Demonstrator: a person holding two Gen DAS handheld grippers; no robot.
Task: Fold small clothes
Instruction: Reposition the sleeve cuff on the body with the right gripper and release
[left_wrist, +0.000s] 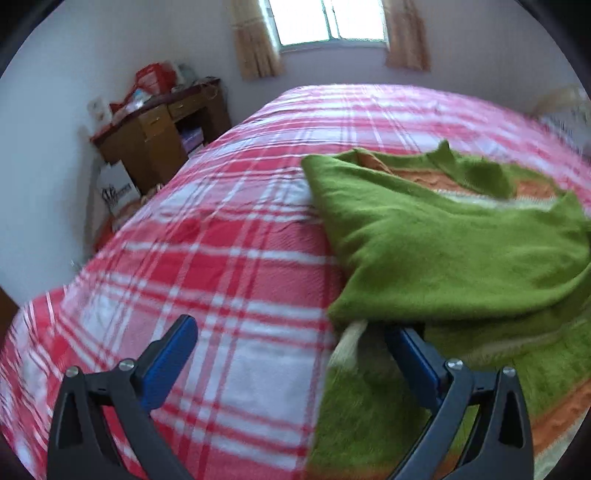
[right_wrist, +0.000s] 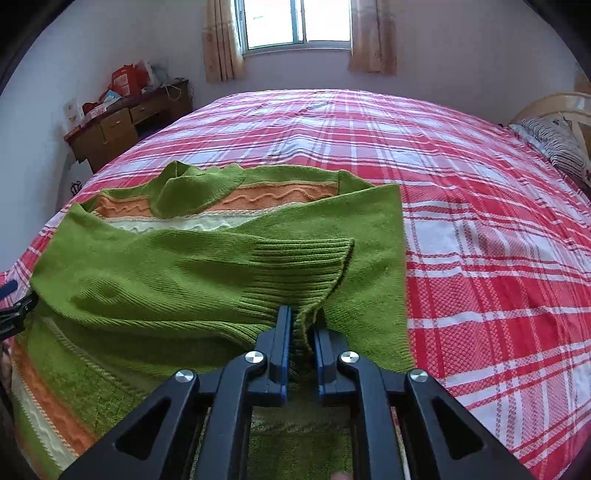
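Observation:
A green knitted sweater (right_wrist: 147, 273) with orange and cream stripes lies on the near left part of the bed, with a sleeve folded across its body. My right gripper (right_wrist: 303, 325) is shut on the ribbed cuff (right_wrist: 306, 266) of that sleeve, and knit fills the narrow gap between the blue pads. In the left wrist view the sweater (left_wrist: 443, 240) fills the right side. My left gripper (left_wrist: 291, 332) stands wide open at the sweater's left edge. Its right finger (left_wrist: 410, 350) is under a folded green flap and its left finger (left_wrist: 173, 347) is over bare sheet.
The red and white plaid bed sheet (right_wrist: 480, 258) stretches far and right of the sweater. A wooden desk (right_wrist: 118, 125) piled with clutter stands by the left wall. A striped pillow (right_wrist: 554, 144) lies at the far right, below a curtained window (right_wrist: 295, 26).

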